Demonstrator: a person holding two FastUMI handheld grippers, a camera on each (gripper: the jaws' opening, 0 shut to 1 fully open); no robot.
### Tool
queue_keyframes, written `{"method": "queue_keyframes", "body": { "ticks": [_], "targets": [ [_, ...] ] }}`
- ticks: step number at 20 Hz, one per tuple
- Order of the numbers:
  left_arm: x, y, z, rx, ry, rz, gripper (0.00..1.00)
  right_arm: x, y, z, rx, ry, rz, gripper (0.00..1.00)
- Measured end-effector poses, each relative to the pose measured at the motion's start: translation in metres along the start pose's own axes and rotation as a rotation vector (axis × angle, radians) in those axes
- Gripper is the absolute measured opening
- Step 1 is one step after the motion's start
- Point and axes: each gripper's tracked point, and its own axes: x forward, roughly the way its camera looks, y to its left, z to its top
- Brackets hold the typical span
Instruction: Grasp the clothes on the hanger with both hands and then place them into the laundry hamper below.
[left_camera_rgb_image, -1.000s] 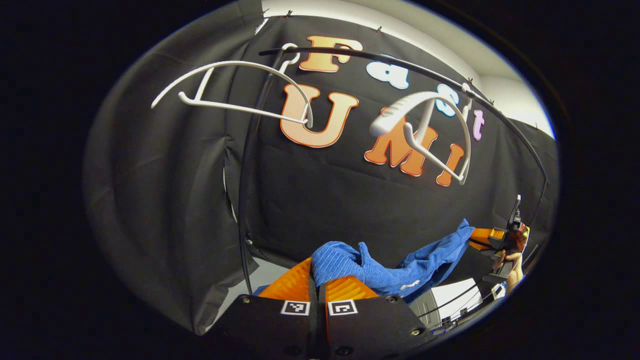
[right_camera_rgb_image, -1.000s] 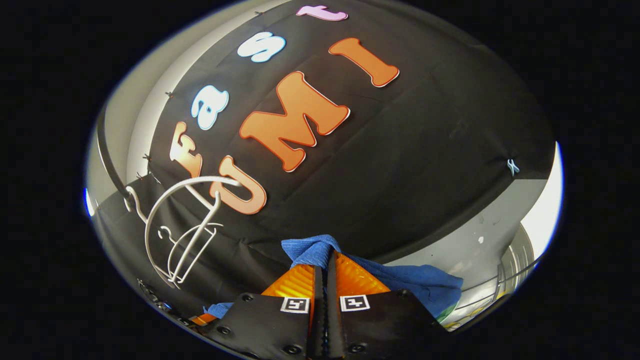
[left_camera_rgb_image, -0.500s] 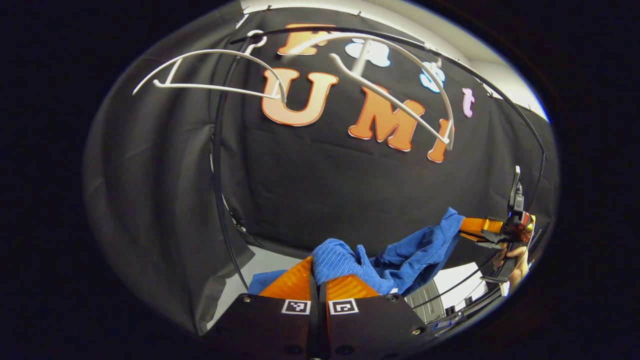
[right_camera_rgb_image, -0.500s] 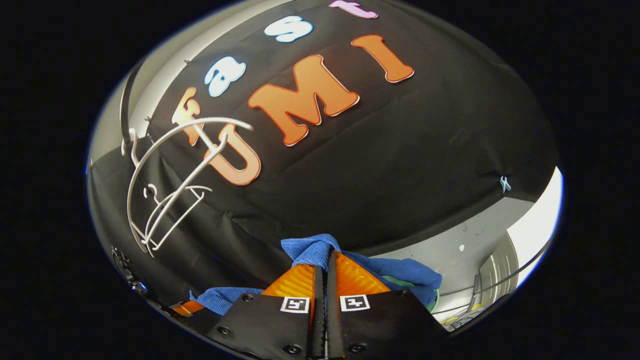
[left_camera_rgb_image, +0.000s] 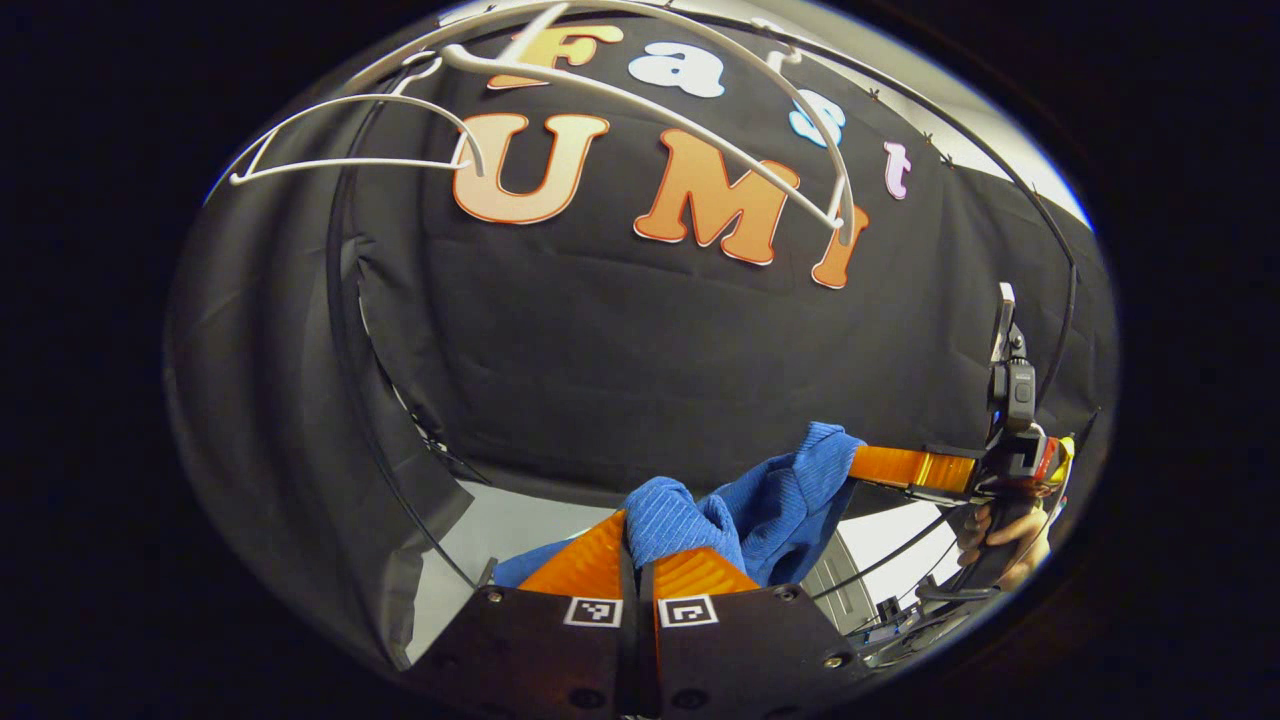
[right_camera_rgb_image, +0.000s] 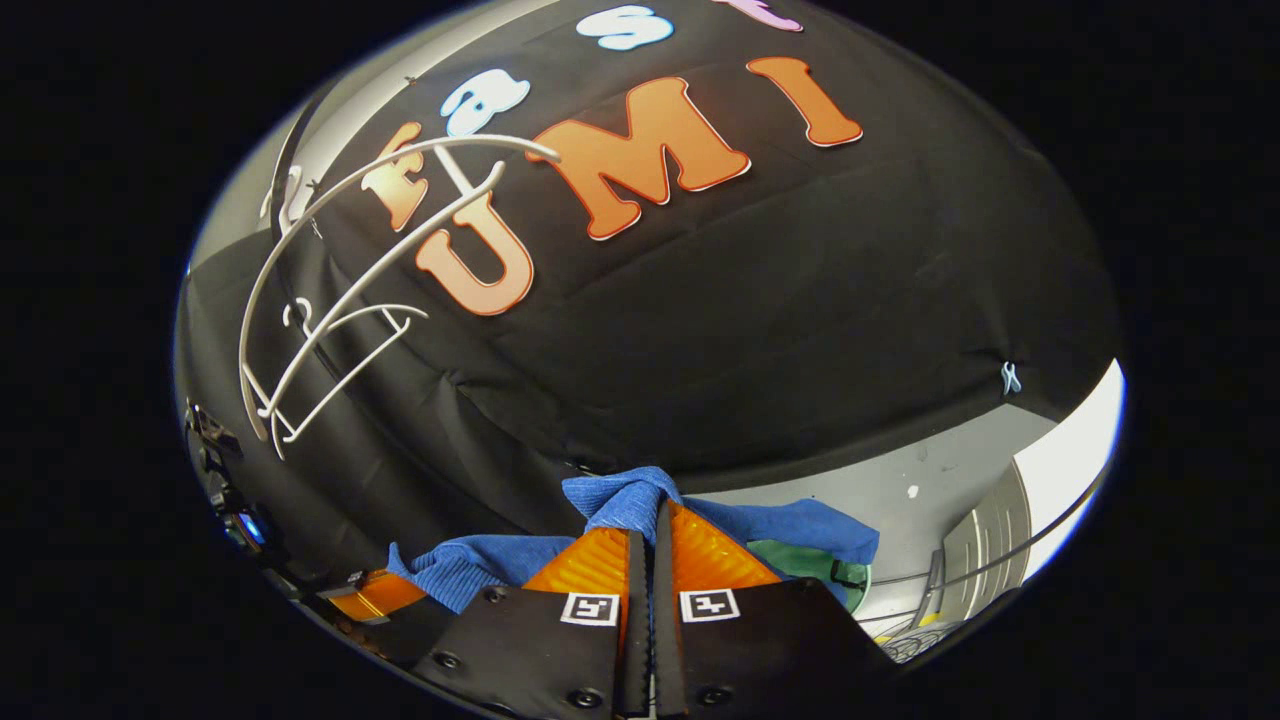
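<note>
A blue knit garment (left_camera_rgb_image: 760, 505) hangs slack between my two grippers, well below the rail. My left gripper (left_camera_rgb_image: 637, 540) is shut on one bunched end of it. In the left gripper view the right gripper (left_camera_rgb_image: 860, 465) pinches the other end at the right, with a hand (left_camera_rgb_image: 1005, 535) on its handle. In the right gripper view my right gripper (right_camera_rgb_image: 655, 525) is shut on the blue garment (right_camera_rgb_image: 625, 495), whose folds trail to both sides. Two bare white hangers (left_camera_rgb_image: 640, 100) (left_camera_rgb_image: 350, 150) hang on the black rail above. A green rim (right_camera_rgb_image: 805, 560), perhaps the hamper, peeks out under the cloth.
The black rail frame (left_camera_rgb_image: 345, 330) curves down at the left in the left gripper view. Grey floor (right_camera_rgb_image: 920, 480) and a metal cabinet (right_camera_rgb_image: 985, 535) lie low at the right in the right gripper view. The hangers (right_camera_rgb_image: 330, 290) sit up at the left there.
Both grippers have come down with the garment: hangers and wall have risen in both views. The nearer hanger has swung. The grippers have drawn closer, so the cloth between them bunches more.
</note>
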Motion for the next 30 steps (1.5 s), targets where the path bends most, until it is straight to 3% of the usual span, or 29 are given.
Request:
{"method": "queue_keyframes", "body": {
  "ticks": [8,14,30],
  "targets": [
    [0.042,-0.024,-0.048,0.054,0.142,-0.031,0.0,0.01,-0.035,-0.041,-0.093,0.091,-0.113,0.09],
    [0.071,-0.026,-0.083,0.04,0.247,-0.044,0.0,0.025,-0.069,-0.069,-0.131,0.173,-0.192,0.09],
    [0.123,-0.008,-0.17,0.006,0.534,0.019,0.0,0.064,-0.145,-0.157,-0.141,0.419,-0.352,0.09]
  ]
}}
